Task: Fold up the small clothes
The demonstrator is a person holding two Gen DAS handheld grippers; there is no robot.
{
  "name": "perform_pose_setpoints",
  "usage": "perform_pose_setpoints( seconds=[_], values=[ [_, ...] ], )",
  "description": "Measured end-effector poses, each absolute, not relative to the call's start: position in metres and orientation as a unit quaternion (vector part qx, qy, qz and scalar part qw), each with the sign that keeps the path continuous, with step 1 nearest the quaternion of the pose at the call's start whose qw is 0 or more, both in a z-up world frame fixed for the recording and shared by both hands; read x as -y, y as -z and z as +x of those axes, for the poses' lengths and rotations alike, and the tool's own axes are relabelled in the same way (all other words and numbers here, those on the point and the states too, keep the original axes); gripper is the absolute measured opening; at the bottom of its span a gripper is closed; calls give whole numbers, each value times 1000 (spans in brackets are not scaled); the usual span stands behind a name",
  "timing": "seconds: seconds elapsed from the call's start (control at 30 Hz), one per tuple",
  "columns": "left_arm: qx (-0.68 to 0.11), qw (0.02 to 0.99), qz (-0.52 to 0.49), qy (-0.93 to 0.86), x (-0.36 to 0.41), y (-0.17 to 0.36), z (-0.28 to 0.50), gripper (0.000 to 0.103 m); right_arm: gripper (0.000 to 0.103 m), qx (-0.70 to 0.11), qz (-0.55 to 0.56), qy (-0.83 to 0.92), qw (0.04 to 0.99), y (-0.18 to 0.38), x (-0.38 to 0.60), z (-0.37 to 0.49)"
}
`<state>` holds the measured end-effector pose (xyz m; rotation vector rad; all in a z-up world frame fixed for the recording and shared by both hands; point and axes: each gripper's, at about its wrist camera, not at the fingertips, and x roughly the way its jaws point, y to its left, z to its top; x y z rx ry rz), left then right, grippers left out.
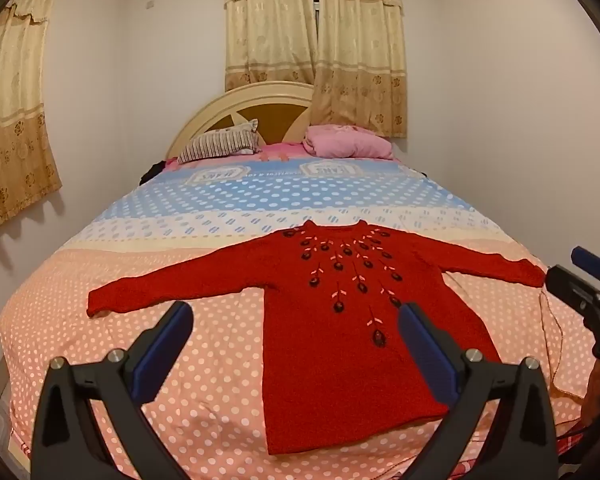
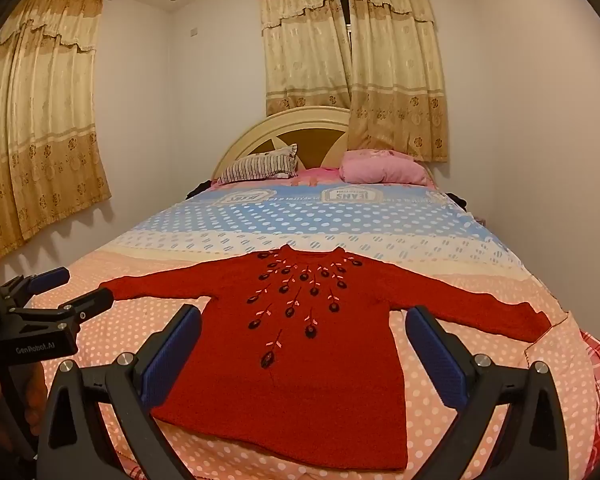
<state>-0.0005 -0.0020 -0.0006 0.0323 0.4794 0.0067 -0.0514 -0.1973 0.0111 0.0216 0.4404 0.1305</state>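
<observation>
A small red knitted sweater (image 1: 340,340) (image 2: 300,360) with dark embroidered flowers lies flat, face up, on the bed, both sleeves spread out sideways and its neck toward the headboard. My left gripper (image 1: 296,320) hovers open above its lower left part, nothing between the blue pads. My right gripper (image 2: 304,320) hovers open above the sweater's lower body, also with nothing in it. The right gripper (image 1: 580,276) shows at the right edge of the left wrist view beside the right sleeve cuff. In the right wrist view the left gripper (image 2: 70,288) sits beside the left cuff.
The bed cover (image 1: 180,380) (image 2: 480,400) is pink with white dots near me, blue farther back. A striped pillow (image 1: 220,142) and a pink pillow (image 1: 348,142) lie at the headboard (image 1: 260,100). Walls and curtains close in on both sides.
</observation>
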Motion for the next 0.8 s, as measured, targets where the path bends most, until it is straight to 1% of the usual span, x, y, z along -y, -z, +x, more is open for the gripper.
perform_pose_setpoints(
  seconds=[0.07,0.1,0.8],
  values=[
    [-244,970,18,-5,8,0,0,103,102,-220,10,-63,973,-11,196,-52],
    [-251,968,4,0,4,1,3,103,102,-221,10,-63,973,-11,195,-53],
    [-250,968,3,1,3,5,1,103,102,-232,24,-70,970,-8,197,-52]
  ],
)
